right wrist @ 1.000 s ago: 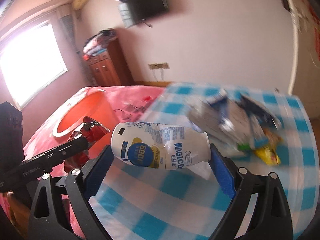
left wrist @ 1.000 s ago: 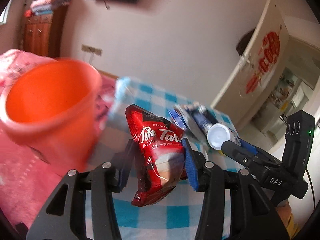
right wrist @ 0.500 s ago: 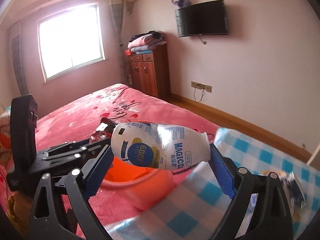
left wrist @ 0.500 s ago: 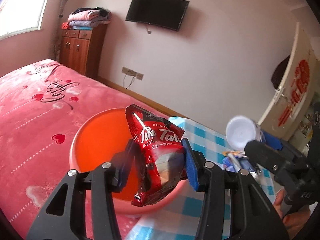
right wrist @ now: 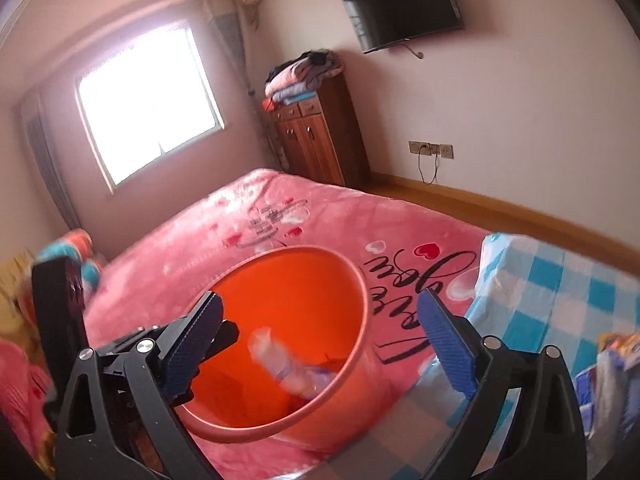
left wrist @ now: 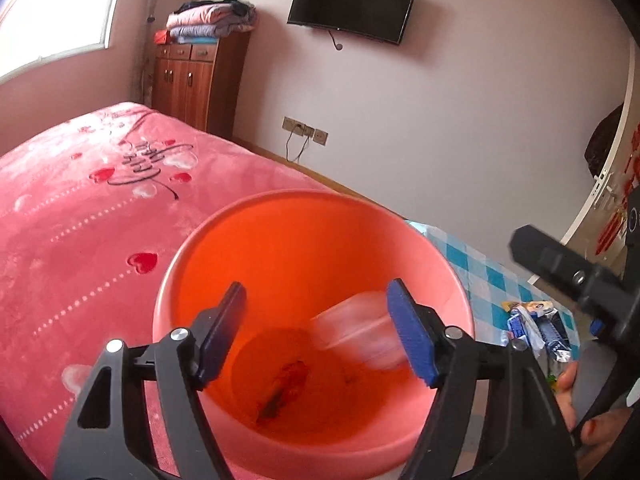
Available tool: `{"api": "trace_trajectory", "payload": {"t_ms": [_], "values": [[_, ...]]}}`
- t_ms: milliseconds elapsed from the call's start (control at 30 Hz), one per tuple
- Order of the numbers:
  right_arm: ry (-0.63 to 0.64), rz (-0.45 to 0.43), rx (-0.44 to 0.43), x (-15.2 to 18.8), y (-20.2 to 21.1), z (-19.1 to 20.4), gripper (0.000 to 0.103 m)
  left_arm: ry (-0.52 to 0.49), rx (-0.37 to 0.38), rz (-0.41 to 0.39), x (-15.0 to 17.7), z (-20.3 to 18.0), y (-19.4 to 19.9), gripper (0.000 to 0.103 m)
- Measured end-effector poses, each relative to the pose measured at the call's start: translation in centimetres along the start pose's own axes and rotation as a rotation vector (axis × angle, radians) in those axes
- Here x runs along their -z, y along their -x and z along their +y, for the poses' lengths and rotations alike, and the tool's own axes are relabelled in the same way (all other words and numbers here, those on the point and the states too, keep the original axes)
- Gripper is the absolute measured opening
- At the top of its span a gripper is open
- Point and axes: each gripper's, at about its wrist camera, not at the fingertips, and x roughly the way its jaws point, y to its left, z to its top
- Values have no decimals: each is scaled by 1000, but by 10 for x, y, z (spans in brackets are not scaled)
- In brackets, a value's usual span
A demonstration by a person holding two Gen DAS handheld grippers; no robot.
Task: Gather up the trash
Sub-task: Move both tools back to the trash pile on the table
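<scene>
both grippers' fingers (left wrist: 408,340) (right wrist: 444,332) spreading, nothing between, above round smooth orange plastic bucket (left wrist: 256,216).

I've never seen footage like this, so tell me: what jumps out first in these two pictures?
The big orange bucket fills the middle of both views, standing on a pink bed cover with hearts. A pale bottle, blurred, is dropping inside, above a red wrapper at the bottom. Both the left gripper and right gripper hang over it with jaws opening, nothing between them.

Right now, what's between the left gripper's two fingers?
Nothing is gripped. The left gripper has its jaws opening over the orange bin. In the left wrist view, the red wrapper lies at the bottom and a blurred bottle is falling in.
</scene>
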Motion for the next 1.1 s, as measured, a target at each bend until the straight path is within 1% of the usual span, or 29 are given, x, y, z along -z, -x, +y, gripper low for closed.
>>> {"api": "trace_trajectory", "payload": {"t_ms": [133, 200, 300, 467, 600, 800, 1100], "values": [[-76, -48, -1, 4, 20, -27, 96, -40, -8, -52, 1, -14, 6, 82], [-87, -62, 16, 12, 31, -37, 96, -60, -9, -82, 4, -24, 12, 87], [-93, -67, 47, 26, 47, -49, 96, -99, 14, -126, 11, -42, 21, 90], [-81, -95, 90, 49, 71, -63, 96, -191, 22, -194, 24, -77, 34, 92], [-79, -126, 107, 63, 92, -77, 96, -241, 42, -231, 35, -103, 44, 93], [-105, -140, 154, 76, 112, -107, 96, -283, 77, -234, 53, -134, 45, 93], [-203, -163, 206, 85, 147, -160, 96, -341, 125, -149, 79, -177, 30, 93]]}}
